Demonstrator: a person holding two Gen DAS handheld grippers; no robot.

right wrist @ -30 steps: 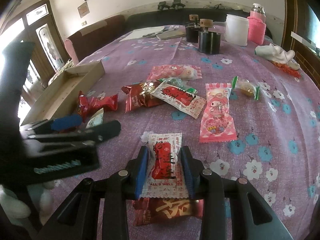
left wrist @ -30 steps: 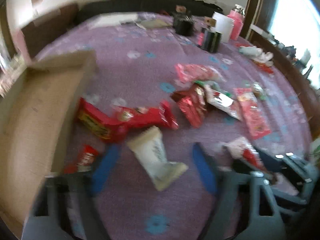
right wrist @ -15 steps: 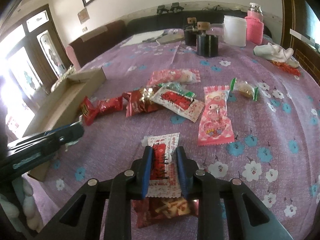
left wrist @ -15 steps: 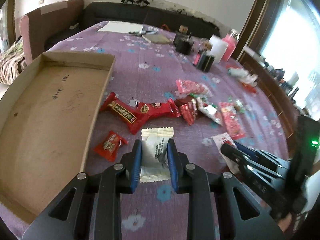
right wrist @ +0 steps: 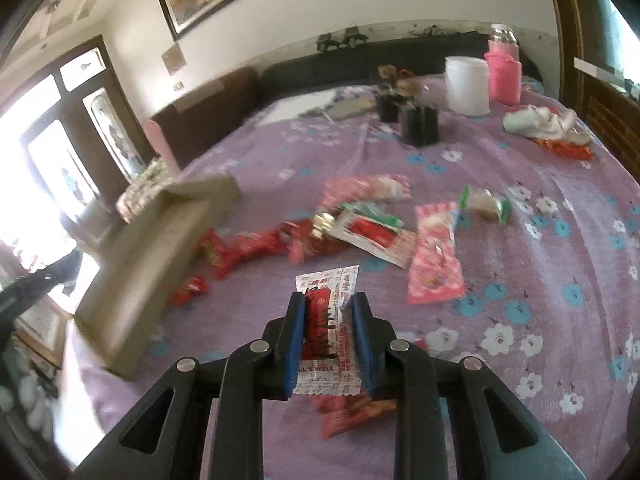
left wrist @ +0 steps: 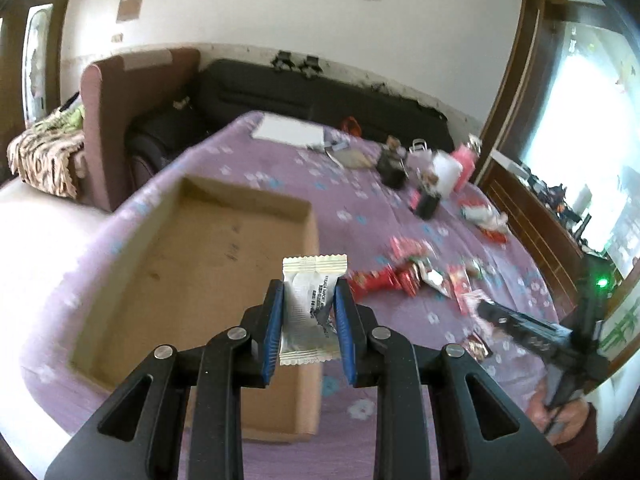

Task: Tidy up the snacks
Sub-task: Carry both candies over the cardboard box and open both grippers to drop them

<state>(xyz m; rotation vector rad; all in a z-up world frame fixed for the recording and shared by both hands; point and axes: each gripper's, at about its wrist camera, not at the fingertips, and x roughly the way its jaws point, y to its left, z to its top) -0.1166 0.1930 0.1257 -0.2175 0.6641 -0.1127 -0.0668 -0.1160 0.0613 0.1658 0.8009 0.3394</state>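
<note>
Purple floral tablecloth [right wrist: 540, 264]; wrapper [right wrist: 326, 332] reading "ALL'S WELL"

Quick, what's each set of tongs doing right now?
Left tongs: shut on the white snack packet.
Right tongs: shut on the red-and-white snack packet.

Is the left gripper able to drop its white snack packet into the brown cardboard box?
Probably yes: the left gripper holds the white snack packet above the brown cardboard box, which lies open and empty.
</note>
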